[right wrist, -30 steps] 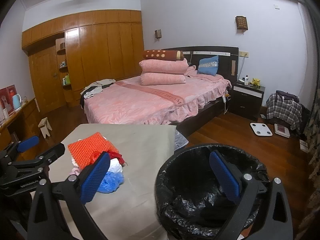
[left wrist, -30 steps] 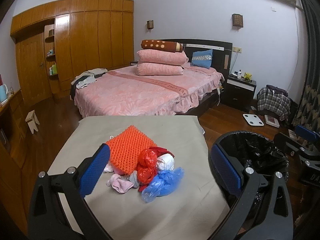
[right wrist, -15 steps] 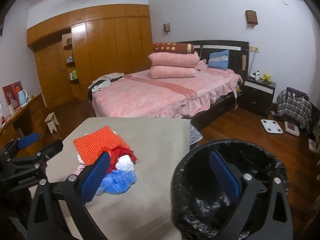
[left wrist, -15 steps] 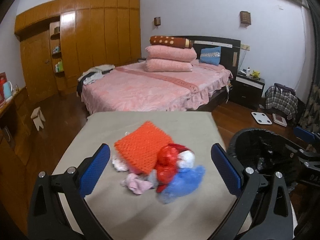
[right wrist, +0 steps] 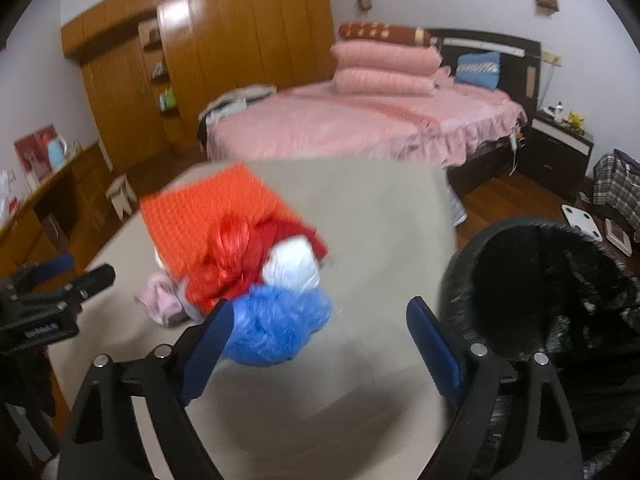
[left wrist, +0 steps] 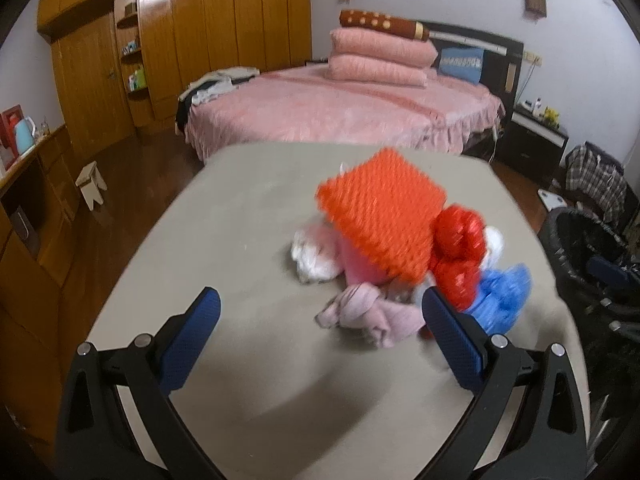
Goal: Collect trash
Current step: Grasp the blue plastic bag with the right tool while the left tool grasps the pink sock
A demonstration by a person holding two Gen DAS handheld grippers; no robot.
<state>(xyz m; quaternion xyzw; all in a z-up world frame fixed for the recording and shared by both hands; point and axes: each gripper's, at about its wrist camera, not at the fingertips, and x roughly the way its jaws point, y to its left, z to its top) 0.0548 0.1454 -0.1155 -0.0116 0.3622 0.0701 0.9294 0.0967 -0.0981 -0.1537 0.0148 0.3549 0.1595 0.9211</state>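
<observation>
Left gripper (left wrist: 316, 320) wide apart, empty, right gripper (right wrist: 320, 326) wide apart, empty, crumpled blue plastic bag (right wrist: 276, 328) in trash pile on beige tabletop (left wrist: 248, 216), black-lined round trash bin (right wrist: 552, 292) beside tabletop.

Beneath the motion-blurred orange mat (left wrist: 380, 216), the pink lump (left wrist: 358, 262) is mostly hidden, while the black-lined bin (right wrist: 560, 292) runs off the picture's right edge.
</observation>
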